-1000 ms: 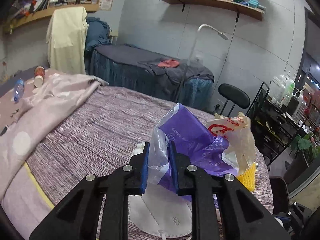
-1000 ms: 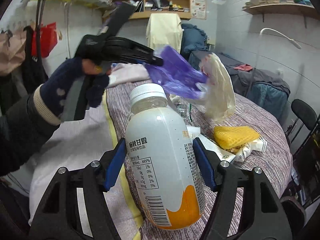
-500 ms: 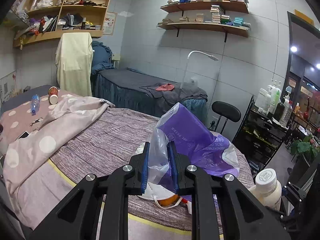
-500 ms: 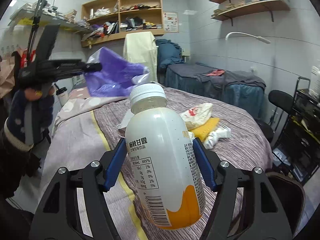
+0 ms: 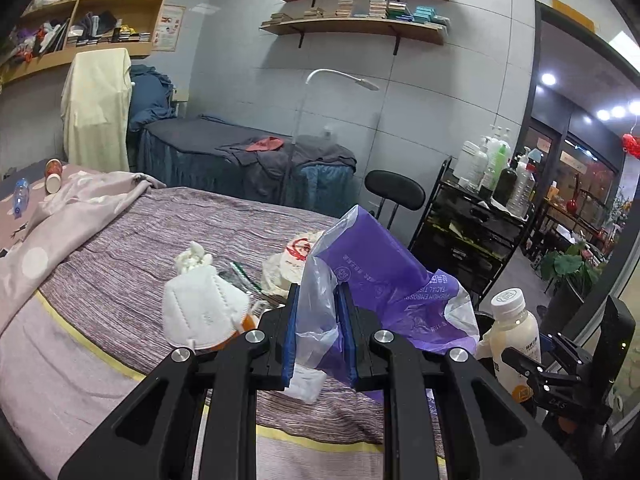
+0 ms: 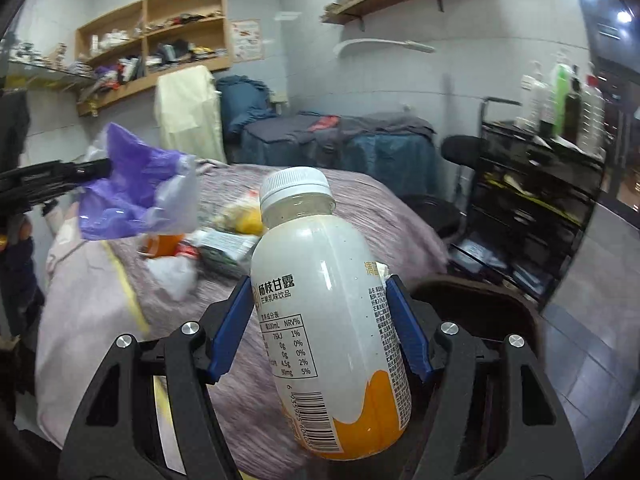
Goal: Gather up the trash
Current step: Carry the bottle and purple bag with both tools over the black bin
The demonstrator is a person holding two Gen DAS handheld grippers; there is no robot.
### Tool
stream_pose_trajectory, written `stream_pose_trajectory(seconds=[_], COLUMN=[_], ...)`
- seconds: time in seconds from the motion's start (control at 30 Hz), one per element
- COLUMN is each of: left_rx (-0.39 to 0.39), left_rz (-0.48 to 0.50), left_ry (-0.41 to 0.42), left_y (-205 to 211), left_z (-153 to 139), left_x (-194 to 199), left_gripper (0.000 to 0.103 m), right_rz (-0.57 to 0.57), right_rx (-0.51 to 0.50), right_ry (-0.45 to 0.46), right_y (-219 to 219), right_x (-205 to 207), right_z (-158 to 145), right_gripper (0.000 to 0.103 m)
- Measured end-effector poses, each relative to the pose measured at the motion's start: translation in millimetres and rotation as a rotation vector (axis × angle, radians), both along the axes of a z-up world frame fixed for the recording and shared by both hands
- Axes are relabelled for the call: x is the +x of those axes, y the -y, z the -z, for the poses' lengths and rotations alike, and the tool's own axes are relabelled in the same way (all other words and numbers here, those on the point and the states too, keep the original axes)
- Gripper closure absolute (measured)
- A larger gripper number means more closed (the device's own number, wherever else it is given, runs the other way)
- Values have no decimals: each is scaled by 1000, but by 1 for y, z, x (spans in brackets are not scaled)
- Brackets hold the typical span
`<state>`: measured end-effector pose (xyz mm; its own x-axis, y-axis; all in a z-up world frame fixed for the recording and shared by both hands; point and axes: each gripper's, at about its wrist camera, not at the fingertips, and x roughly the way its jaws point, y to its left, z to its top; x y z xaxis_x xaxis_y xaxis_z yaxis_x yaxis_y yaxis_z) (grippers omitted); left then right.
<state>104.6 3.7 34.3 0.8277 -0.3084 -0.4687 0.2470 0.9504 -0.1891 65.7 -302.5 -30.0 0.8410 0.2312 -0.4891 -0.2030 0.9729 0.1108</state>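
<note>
My left gripper (image 5: 318, 336) is shut on a purple and clear plastic bag (image 5: 376, 280) and holds it above the near edge of the bed; the bag also shows in the right wrist view (image 6: 136, 188). My right gripper (image 6: 318, 328) is shut on a white and orange drink bottle (image 6: 324, 316) with a white cap, held tilted off the bed's side; the bottle also shows in the left wrist view (image 5: 512, 340). On the striped bed cover (image 5: 168, 236) lie a white face mask (image 5: 200, 312), a crumpled tissue (image 5: 192, 260) and a white bag with red print (image 5: 292, 260).
A black bin or chair (image 6: 480, 312) stands beside the bed, just behind the bottle. A black cart with bottles (image 5: 480, 216) and a black stool (image 5: 394, 192) stand to the right. A pink blanket (image 5: 60, 224) covers the bed's left. A second bed (image 5: 240, 160) is behind.
Both grippers have drawn back from the bed toward its near right side. The bottle has tilted and moved off the bed's edge. The bag has swung lower; both grips are unchanged.
</note>
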Motion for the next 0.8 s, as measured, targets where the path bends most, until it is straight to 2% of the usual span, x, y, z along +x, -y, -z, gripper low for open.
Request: stream_pose_trajectory(seconds=[0.17,0.27,0.47,0.6,0.7,0.8], left_rx=[-2,3,26,35,40,52], left_rz=[71,107,160,181,190,197], left_ry=[-17,-24,-42,-53,-59,-62], left_y=[33,52,83,97,105,110], left_z=[10,14,23,27,30,32], left_x=[-2,-2,0,2,2,2], left_gripper=[84,84,84,84,84,84], right_rz=[146,224,306,316,325,324], right_rx=[-5,39,65,45,31,29], right_ry=[-120,-238,-409,-460,-456,-441], right_y=[44,69,94,93,94,93], right_x=[14,25,41,46,46,43], right_z=[37,67,114,126,125,122], right_gripper=[36,36,36,36,35,29])
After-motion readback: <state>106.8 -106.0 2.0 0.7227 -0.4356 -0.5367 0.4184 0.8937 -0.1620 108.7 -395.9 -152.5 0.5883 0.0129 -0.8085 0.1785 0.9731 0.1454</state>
